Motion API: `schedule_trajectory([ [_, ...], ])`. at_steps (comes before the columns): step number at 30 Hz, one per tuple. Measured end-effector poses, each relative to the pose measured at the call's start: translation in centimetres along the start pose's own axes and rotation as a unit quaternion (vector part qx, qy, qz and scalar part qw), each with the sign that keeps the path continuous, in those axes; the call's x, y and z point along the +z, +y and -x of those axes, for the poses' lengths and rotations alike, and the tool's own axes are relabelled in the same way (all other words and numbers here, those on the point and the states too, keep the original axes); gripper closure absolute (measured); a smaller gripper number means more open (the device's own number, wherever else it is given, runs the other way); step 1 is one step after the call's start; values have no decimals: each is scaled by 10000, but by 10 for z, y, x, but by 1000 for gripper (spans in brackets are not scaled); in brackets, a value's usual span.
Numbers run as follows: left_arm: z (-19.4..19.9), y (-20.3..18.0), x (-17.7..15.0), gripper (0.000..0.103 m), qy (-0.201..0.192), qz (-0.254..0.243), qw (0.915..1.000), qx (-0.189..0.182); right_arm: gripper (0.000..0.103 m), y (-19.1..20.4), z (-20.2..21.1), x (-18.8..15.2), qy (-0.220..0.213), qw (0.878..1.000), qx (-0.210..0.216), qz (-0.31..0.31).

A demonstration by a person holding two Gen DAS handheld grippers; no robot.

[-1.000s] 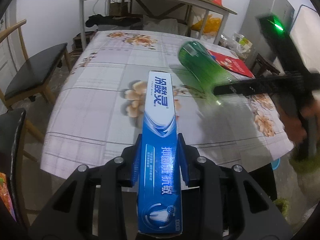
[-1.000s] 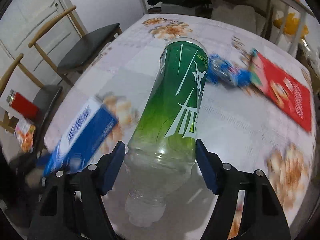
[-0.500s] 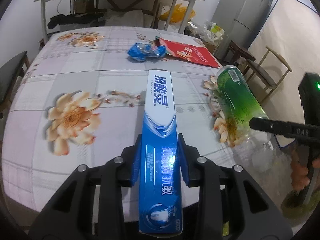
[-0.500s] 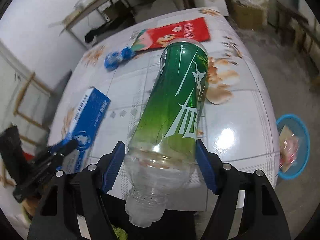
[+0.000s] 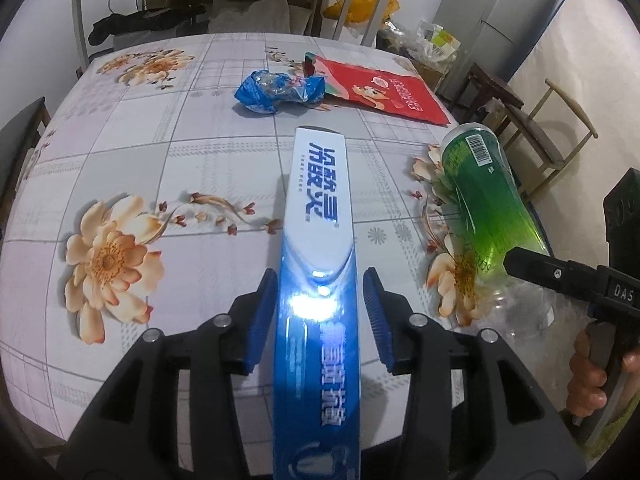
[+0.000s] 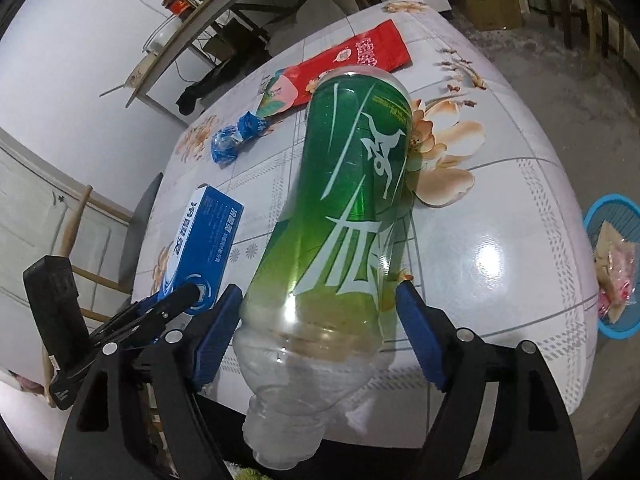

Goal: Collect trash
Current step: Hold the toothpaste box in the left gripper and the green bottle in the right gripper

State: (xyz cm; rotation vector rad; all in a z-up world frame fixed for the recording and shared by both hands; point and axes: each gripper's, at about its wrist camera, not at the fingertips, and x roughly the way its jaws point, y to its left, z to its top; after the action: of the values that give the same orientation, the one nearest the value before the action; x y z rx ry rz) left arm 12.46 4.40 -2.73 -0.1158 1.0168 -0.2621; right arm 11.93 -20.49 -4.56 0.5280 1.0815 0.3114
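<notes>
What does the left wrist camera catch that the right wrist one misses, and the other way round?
Left wrist only: a grey fridge, the bottle's barcode, and a hand at the right edge.
Right wrist only: a blue basket on the floor with wrappers in it, a red-lidded jar on the shelf, and a white door.
Both: the flowered table, the blue box, the green bottle, the blue wrapper and the red bag.
</notes>
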Motion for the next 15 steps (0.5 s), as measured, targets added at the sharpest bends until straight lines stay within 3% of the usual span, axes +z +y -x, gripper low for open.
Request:
schedule_trajectory([
  [15, -7, -11, 11, 70, -193, -127, 9995, 235, 26, -12, -11, 8, -48, 9985, 299, -464],
])
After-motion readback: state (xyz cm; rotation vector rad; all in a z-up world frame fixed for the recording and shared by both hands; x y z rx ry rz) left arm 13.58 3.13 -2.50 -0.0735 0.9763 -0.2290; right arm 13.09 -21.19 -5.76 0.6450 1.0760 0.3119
